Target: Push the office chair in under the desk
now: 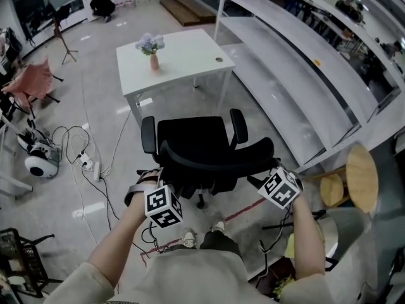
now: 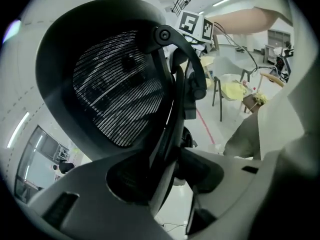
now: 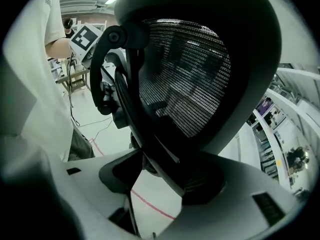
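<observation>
The black office chair stands in the middle of the floor. Its seat faces the white desk, which is farther away. The chair is near the desk but not under it, and some floor shows between them.

The person stands at the near side, behind the chair. The left gripper is on the left end of the backrest. The right gripper is on the right end. Both hold it up by its top edge.

In the left gripper view, the dark rim of the backrest runs straight down between the two grey fingers. The fingers are wide apart but they squeeze the rim from both sides. The mesh of the backrest fills the space above them.

In the right gripper view it looks the same. The rim goes down between the fingers, and they clamp on it.

A small vase with flowers stands on the desk. A round wooden stool is on the right. Cables lie on the floor at the left.
</observation>
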`<move>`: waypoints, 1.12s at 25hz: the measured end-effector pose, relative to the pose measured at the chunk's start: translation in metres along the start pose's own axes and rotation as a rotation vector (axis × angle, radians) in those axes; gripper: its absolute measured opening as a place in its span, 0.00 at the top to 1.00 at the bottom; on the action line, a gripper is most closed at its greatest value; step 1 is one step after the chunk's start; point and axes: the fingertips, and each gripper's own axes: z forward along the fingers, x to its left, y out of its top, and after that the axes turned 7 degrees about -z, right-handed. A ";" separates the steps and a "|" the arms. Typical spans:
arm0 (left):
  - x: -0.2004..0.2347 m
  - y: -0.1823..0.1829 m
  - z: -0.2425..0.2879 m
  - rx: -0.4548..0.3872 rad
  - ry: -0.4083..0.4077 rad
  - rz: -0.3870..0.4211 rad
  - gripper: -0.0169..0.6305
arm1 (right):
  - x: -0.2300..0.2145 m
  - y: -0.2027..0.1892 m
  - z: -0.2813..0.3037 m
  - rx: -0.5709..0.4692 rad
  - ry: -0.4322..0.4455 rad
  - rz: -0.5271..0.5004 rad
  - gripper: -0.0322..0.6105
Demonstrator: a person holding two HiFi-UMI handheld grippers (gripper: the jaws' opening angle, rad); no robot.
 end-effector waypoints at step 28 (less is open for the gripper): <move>0.164 0.020 0.093 -0.002 0.143 -0.029 0.65 | -0.174 0.058 0.099 -0.106 0.032 -0.116 0.58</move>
